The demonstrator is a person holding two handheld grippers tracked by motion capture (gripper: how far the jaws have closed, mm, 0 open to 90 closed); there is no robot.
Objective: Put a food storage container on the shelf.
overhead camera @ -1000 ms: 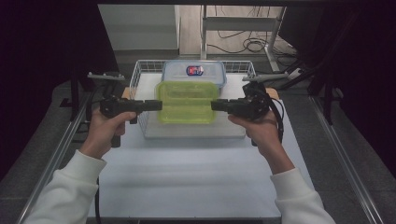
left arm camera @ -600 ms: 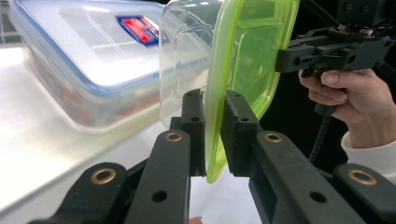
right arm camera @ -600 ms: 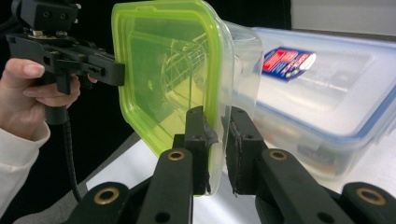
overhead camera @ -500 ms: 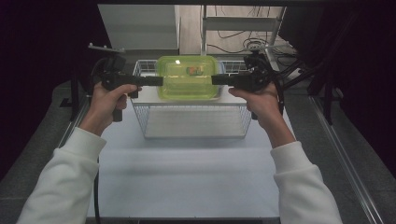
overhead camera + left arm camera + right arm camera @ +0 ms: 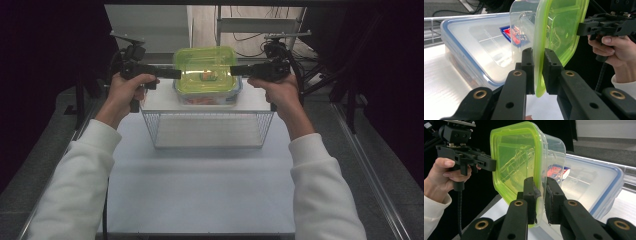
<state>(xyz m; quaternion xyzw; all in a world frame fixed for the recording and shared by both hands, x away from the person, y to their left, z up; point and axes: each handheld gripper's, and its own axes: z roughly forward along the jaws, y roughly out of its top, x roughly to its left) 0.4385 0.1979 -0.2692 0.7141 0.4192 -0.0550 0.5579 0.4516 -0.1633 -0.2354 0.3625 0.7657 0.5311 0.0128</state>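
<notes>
Left claw (image 5: 176, 74) pinching left rim of green-lidded box (image 5: 206, 70); right claw (image 5: 234, 70) pinching right rim. Box above blue-rimmed box (image 5: 235, 95), beyond wire basket (image 5: 207, 130).

White surface (image 5: 200, 190) runs down the middle, evenly lit from above. Dark grey floor (image 5: 380, 165) on both sides of the surface, with a metal rail (image 5: 370, 170) along its right edge. Black curtain (image 5: 45, 60) hangs left of the surface; more black drape (image 5: 390, 55) on the right. Beyond the far end of the surface: a pale panel (image 5: 150, 25), a metal frame shelf (image 5: 260, 25), and loose cables (image 5: 250, 37) on light flooring behind it.
</notes>
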